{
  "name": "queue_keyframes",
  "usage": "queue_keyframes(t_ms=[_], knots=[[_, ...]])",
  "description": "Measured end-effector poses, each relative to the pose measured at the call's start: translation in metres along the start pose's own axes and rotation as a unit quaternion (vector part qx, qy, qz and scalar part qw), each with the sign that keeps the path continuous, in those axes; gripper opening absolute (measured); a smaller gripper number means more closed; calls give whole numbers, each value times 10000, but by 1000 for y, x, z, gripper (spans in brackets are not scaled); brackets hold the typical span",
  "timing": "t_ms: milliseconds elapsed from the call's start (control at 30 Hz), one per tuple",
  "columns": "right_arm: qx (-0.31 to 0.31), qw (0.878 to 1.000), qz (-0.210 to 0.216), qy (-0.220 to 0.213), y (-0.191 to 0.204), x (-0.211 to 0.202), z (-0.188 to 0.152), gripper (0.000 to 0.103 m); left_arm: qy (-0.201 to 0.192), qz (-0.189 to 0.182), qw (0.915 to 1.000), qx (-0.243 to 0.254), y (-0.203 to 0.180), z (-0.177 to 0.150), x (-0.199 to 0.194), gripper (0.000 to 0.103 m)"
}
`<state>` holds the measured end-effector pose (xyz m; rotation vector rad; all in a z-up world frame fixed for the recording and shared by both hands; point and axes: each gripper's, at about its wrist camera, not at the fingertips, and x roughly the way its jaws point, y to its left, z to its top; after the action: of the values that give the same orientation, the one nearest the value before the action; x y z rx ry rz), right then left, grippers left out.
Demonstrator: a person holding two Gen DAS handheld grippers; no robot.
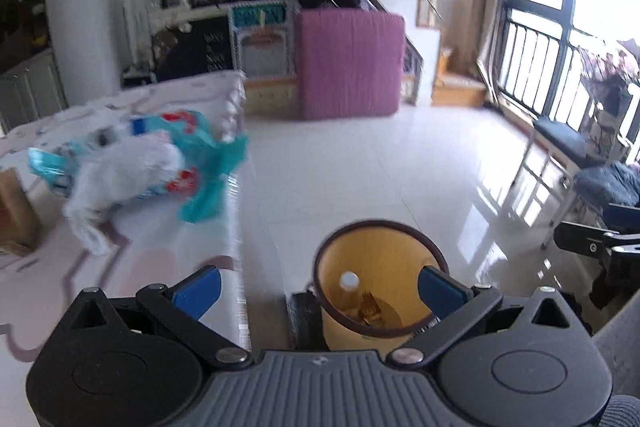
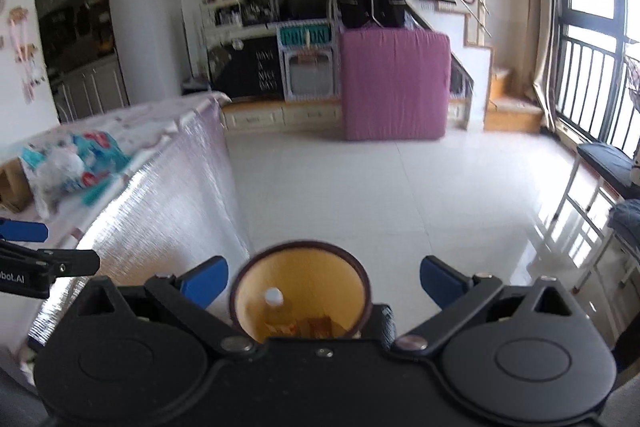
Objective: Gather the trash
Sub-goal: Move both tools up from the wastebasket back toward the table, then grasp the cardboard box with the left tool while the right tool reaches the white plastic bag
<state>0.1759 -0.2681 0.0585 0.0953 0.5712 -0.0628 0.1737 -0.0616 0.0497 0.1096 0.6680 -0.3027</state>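
One yellow bin (image 1: 380, 291) on floor, between left gripper's (image 1: 320, 287) two blue fingers (image 1: 200, 291) toward right one; in right wrist view, same bin (image 2: 300, 291) between right gripper's (image 2: 324, 285) two fingers (image 2: 206, 285), nearer left one. Inside bin: one white-capped bottle (image 1: 349, 283), some brownish scraps, number unclear. On surface (image 1: 160, 247), ahead-left of left fingers: one blurred pile of teal-and-white wrappers (image 1: 132, 163), count unclear; one brown paper bag (image 1: 16, 211) beyond it.

Both my wrist cams look forward and slightly down across the room. Left wrist view sits near the table (image 1: 168, 267) edge, close above the yellow bin (image 1: 376, 323). Right wrist view sits lower, probably slightly further back; shares bin (image 2: 300, 291), table (image 2: 168, 187), pink mattress (image 2: 396, 83).
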Motion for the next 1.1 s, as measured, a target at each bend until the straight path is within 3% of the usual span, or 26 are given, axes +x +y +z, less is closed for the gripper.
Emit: queue_keyframes(t_ms=[133, 433, 667, 900, 1000, 1100], knots=[[44, 9993, 200, -316, 15, -9, 0, 103, -268, 107, 9995, -144, 21, -5, -23, 103], [214, 9947, 529, -860, 63, -11, -1, 103, -1016, 759, 9918, -184, 89, -14, -69, 103], [265, 9924, 831, -867, 109, -2, 4, 103, -1439, 1328, 9801, -334, 168, -14, -90, 103], [57, 9904, 972, -978, 151, 8, 9, 103, -1622, 2223, 9601, -505, 261, 16, -84, 103], [-59, 9885, 1122, -1008, 164, 15, 11, 103, -1503, 2160, 9621, -717, 304, 29, -75, 103], [-22, 9862, 1344, -970, 173, 21, 13, 103, -1474, 1796, 9648, -1234, 348, 33, -66, 103]])
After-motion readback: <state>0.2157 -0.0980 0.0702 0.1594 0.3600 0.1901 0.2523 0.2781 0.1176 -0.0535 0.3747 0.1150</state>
